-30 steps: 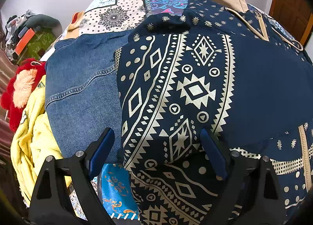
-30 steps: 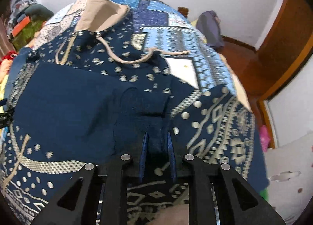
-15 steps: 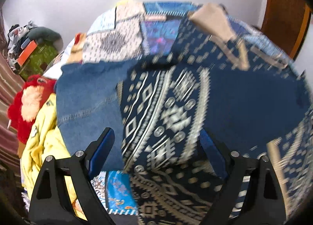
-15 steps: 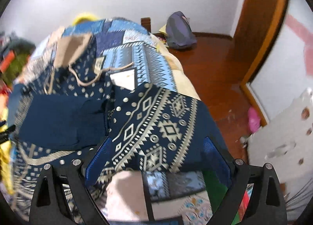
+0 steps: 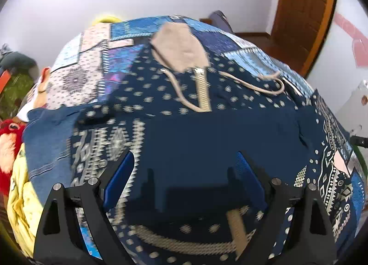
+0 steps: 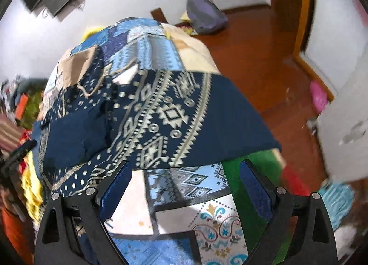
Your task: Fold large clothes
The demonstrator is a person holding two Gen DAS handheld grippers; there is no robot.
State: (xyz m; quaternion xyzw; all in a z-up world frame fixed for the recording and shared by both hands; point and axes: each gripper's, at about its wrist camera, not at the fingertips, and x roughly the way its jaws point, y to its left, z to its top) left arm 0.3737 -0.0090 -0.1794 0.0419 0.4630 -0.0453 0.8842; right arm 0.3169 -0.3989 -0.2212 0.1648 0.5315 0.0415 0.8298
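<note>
The navy hoodie (image 5: 207,131) lay spread across the patchwork quilt (image 5: 92,74), soft knit printed with cream geometric bands and small motifs. Its tan-lined hood (image 5: 181,48) pointed toward twelve o'clock, with a beige zipper (image 5: 202,90) and a looping cord drawstring (image 5: 253,85) below it. The left gripper (image 5: 184,180) hung over the plain navy panel, blue ribbed pads wide apart, holding nothing. The right gripper (image 6: 186,186) was likewise spread, the patterned sleeve (image 6: 174,117) at its twelve o'clock. Folded denim (image 5: 46,145) lay at nine o'clock.
</note>
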